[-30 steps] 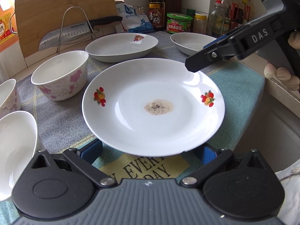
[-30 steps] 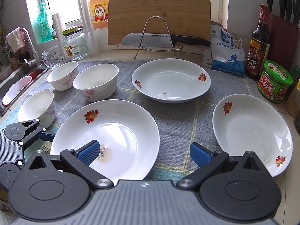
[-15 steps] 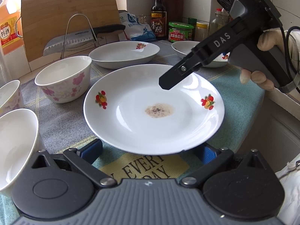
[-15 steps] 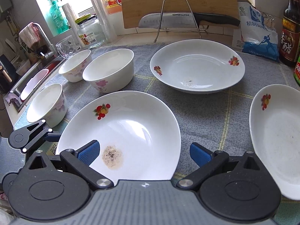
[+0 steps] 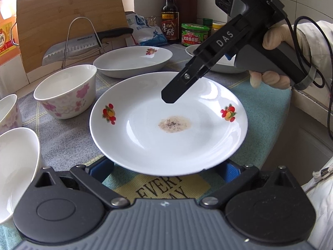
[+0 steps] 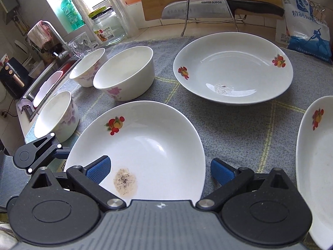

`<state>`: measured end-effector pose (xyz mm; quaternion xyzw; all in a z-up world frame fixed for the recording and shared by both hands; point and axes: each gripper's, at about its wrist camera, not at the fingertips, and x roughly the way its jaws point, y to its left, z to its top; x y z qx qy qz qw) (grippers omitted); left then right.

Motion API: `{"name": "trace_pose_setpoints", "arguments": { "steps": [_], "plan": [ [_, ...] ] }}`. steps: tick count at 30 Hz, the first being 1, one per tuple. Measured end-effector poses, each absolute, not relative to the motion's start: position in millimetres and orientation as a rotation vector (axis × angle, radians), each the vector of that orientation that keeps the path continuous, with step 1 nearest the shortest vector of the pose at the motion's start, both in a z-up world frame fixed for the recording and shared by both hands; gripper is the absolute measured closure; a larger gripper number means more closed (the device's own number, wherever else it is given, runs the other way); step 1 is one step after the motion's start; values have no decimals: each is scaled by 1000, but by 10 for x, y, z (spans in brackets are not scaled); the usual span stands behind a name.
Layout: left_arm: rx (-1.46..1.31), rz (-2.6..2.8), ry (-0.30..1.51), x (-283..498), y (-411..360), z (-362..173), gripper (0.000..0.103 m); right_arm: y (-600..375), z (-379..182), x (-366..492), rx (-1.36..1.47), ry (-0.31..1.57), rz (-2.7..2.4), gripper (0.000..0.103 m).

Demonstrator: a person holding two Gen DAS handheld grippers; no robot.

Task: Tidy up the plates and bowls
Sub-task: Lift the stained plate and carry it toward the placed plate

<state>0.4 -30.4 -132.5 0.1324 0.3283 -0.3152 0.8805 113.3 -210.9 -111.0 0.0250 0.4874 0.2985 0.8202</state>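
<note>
In the left wrist view, a shallow white plate [image 5: 168, 125] with two red-and-orange fruit motifs and a speckled brown stain at its middle is seen on the grey checked cloth [image 5: 68, 133], close to the front edge of the worktop. The left gripper [image 5: 165, 169] is spread wide, its blue pads set on either side of the plate's near rim and partly hidden beneath it; contact cannot be judged. The right gripper [image 5: 172, 96], held by a gloved hand [image 5: 270, 62], hangs above the far right part of this plate. In the right wrist view its jaws are wide apart, the left blue pad [image 6: 97, 169] over the plate's inside and the right pad [image 6: 221, 171] over the cloth just beyond the rim. A second fruit-patterned white plate [image 6: 233, 68] lies further back near the middle, and a third [image 6: 314, 162] at the right edge. Three white bowls with pink flowers [image 6: 124, 73] are grouped at the left side. Behind them a bamboo cutting board [image 5: 68, 20] and a black-handled knife [image 5: 87, 43] on a wire rack stand at the back edge.
</note>
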Motion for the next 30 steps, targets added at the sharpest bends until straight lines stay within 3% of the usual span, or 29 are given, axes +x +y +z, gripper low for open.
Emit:
{"name": "trace_pose_setpoints", "arguments": {
  "steps": [30],
  "plan": [
    [312,-664,686,37,-338,-1317,0,-2053,-1072,1396,41,1132,800,6]
  ]
}}
